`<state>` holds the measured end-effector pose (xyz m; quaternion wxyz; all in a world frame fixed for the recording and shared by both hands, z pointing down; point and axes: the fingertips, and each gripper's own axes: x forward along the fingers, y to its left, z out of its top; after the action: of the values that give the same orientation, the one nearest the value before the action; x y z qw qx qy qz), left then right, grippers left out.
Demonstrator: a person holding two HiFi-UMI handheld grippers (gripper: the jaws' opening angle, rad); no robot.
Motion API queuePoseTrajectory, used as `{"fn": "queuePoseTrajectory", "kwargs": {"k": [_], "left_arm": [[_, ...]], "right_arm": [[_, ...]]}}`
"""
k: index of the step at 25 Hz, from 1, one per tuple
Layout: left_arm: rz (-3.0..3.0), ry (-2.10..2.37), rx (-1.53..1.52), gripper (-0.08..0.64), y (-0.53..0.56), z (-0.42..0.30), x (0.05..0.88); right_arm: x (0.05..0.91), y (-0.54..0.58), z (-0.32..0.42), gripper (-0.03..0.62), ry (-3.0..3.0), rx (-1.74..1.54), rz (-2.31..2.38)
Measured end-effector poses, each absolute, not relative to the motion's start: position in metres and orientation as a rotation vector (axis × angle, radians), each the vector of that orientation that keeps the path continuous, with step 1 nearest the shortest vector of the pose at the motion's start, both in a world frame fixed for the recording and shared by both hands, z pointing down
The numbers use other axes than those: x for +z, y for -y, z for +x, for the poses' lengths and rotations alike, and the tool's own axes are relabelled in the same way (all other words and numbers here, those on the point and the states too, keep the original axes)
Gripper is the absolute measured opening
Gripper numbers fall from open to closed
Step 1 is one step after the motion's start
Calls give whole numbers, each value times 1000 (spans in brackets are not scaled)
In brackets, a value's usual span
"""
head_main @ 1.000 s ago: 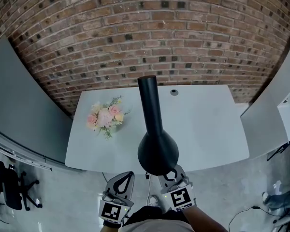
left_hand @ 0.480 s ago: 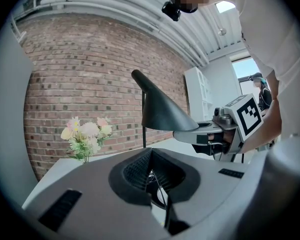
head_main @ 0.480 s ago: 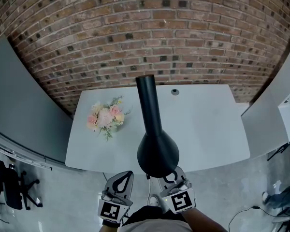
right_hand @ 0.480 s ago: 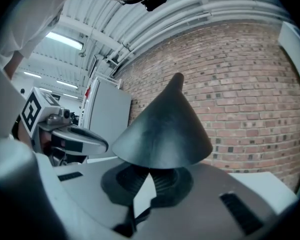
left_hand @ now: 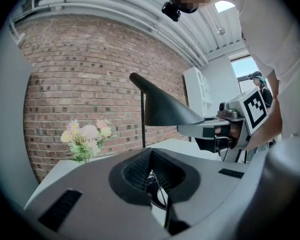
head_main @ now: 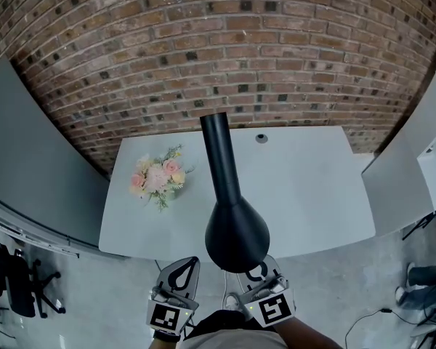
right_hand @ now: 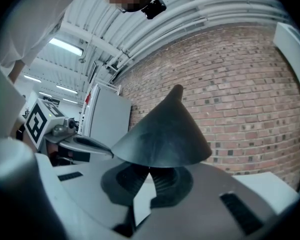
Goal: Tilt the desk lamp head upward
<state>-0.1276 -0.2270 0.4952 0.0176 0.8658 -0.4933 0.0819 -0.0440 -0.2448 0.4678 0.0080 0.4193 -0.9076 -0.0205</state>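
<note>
Both grippers sit at the near edge of the white table [head_main: 316, 187]. The right gripper [right_hand: 151, 171] has its fingers together, tips tucked under the rim of the black desk lamp head [head_main: 236, 233], which juts over that edge. The left gripper [left_hand: 150, 155], pinched together on nothing, sits just beside it.

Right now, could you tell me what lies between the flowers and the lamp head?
Nothing; the head view shows only bare table between the flowers and the lamp head.
</note>
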Motion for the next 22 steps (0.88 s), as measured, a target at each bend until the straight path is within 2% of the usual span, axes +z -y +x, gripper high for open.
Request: {"fn": "queuePoseTrajectory", "kwargs": {"k": [22], "left_arm": [[2726, 1568, 173, 6, 204, -113, 466]], "right_arm": [[389, 209, -32, 17, 2880, -179, 1316]]}}
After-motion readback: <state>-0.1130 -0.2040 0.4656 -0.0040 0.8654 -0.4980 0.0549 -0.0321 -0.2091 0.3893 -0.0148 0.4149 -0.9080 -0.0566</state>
